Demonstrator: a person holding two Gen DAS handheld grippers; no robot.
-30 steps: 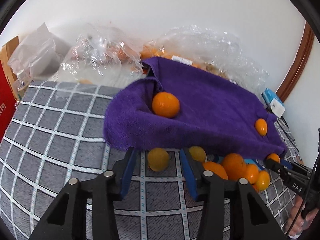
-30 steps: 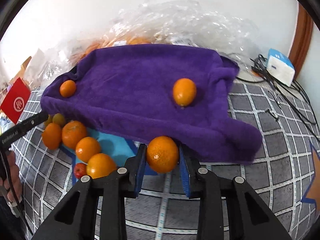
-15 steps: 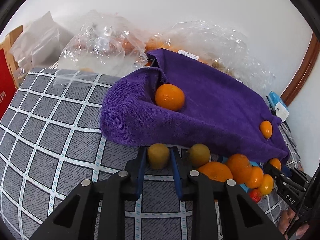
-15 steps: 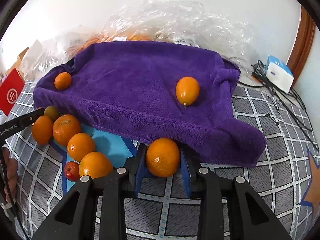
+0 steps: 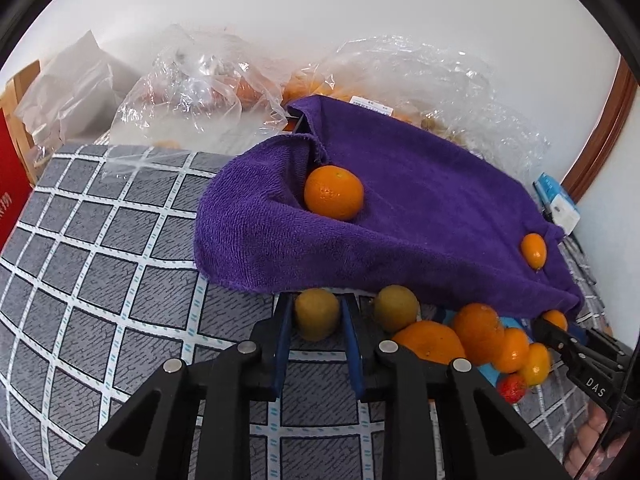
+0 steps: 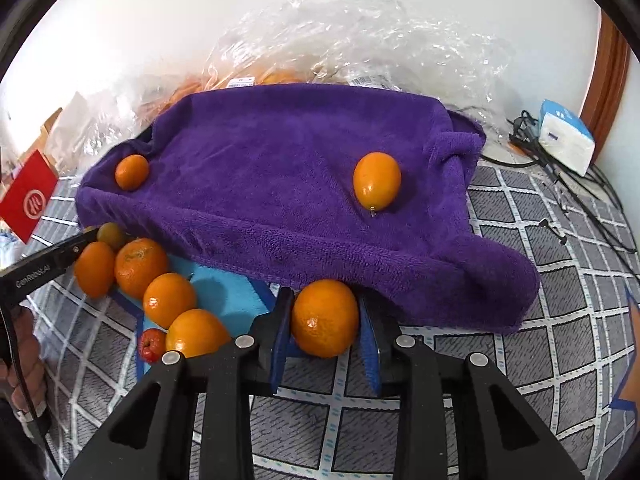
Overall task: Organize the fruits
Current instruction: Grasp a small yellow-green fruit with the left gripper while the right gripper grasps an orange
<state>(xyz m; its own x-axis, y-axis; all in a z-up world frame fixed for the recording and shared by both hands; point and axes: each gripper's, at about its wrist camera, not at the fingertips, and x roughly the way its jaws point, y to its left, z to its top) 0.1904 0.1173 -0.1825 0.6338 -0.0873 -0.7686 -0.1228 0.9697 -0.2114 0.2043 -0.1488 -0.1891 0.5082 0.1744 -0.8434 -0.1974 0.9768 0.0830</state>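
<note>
Purple towel (image 6: 304, 168) lies draped over a raised form on the checked cloth (image 5: 100, 264), with clear bags (image 5: 200, 84) piled behind it against the wall. Two fruits rest on the towel: a round orange (image 5: 334, 192) at its left end and an oval one (image 6: 377, 181) toward the right.

Both grippers slant steeply down at the towel's near edge. The left gripper (image 5: 316, 320) has its blue pads pressed on a dull yellow fruit (image 5: 317, 314) that sits on the cloth. A second yellow fruit (image 5: 396, 307) lies just right of it, beside a row of oranges (image 5: 478, 332) on a blue sheet (image 6: 228, 296), with a small red fruit (image 5: 512, 386) at the row's near end.

The right gripper (image 6: 325, 320) pinches a big orange (image 6: 325, 318) between its pads, just in front of the towel's hanging hem. In its view the left tool's black finger (image 6: 48, 266) reaches in from the left, a hand (image 6: 24, 376) below it.
</note>
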